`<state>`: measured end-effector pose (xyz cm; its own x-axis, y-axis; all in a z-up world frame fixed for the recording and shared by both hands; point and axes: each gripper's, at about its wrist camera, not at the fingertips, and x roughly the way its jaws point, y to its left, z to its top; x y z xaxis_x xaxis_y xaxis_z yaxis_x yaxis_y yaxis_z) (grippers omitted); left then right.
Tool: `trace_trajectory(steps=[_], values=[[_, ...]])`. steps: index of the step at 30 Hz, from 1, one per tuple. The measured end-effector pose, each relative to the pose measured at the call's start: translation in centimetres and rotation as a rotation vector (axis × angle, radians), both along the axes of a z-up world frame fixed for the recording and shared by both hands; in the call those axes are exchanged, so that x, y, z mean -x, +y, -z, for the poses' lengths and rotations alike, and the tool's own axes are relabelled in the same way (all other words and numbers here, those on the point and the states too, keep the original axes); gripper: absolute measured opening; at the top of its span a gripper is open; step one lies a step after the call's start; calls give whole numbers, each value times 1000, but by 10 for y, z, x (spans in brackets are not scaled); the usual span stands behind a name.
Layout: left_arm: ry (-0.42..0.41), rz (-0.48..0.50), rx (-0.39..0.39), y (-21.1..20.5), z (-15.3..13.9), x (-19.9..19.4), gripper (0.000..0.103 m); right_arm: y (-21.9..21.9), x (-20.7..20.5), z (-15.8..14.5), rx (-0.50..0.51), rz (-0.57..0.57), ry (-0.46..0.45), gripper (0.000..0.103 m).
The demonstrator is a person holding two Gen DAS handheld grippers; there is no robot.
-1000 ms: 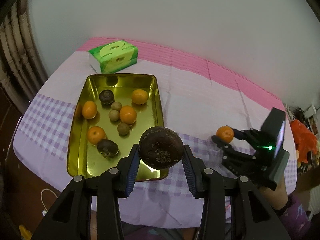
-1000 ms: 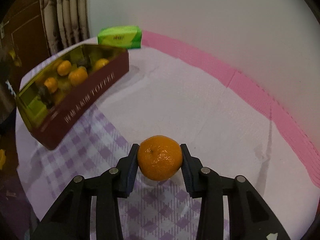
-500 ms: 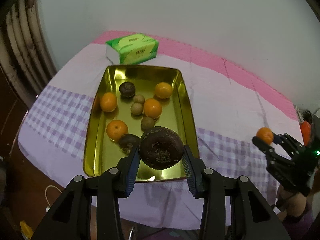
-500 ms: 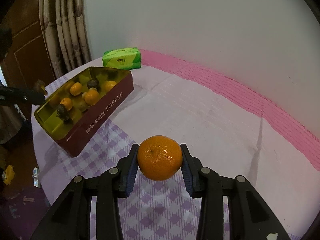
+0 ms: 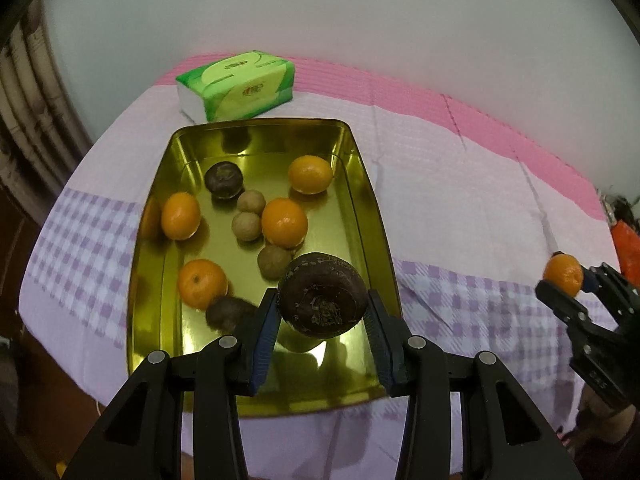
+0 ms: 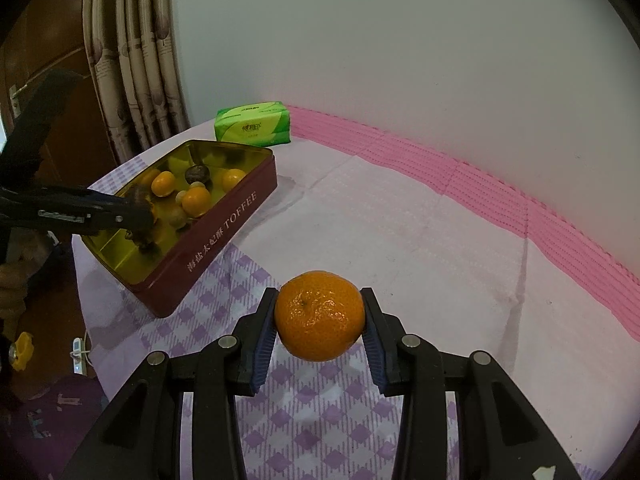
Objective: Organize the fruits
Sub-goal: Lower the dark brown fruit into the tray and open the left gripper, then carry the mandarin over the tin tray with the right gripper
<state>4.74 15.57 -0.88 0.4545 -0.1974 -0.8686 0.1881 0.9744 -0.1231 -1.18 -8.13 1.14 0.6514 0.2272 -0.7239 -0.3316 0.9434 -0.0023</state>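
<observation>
Well, the left gripper (image 5: pixel 322 306) clamps a dark fruit (image 5: pixel 322 295) over the gold tin (image 5: pixel 370 208), frame centre, while the right gripper (image 6: pixel 319 317) clasps a mandarin (image 6: pixel 319 315).

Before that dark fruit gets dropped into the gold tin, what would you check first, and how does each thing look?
1. Left gripper jaws shut on the dark fruit: ok.
2. Dark fruit is over the tin, inside its rim: ok.
3. Free spot below: bare gold floor at the near end, though another dark fruit lies close on the left: ok.
4. How high the fruit hangs above the tin floor: cannot tell.
5. Right gripper holds the tangerine away from the tin, over the tablecloth: ok.
6. Tin sits flat, fully on the table: ok.
</observation>
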Motion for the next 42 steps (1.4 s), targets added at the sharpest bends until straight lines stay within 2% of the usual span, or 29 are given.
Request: trace_trajectory(steps=[10,20,33,42], values=[[-8,26,-89,-14,14,-10,43,-2,0,1,-7,7,9,37],[-42,41,-150,-25,15,-5,44,-2,1,1,-10,10,9,37],[-135,-1,-242,-25,-8,6,46,3,5,-7,-8,14,-7,37],[-217,-49,-290,-26,-37,30,57,9,9,-18,-10,5,-26,37]])
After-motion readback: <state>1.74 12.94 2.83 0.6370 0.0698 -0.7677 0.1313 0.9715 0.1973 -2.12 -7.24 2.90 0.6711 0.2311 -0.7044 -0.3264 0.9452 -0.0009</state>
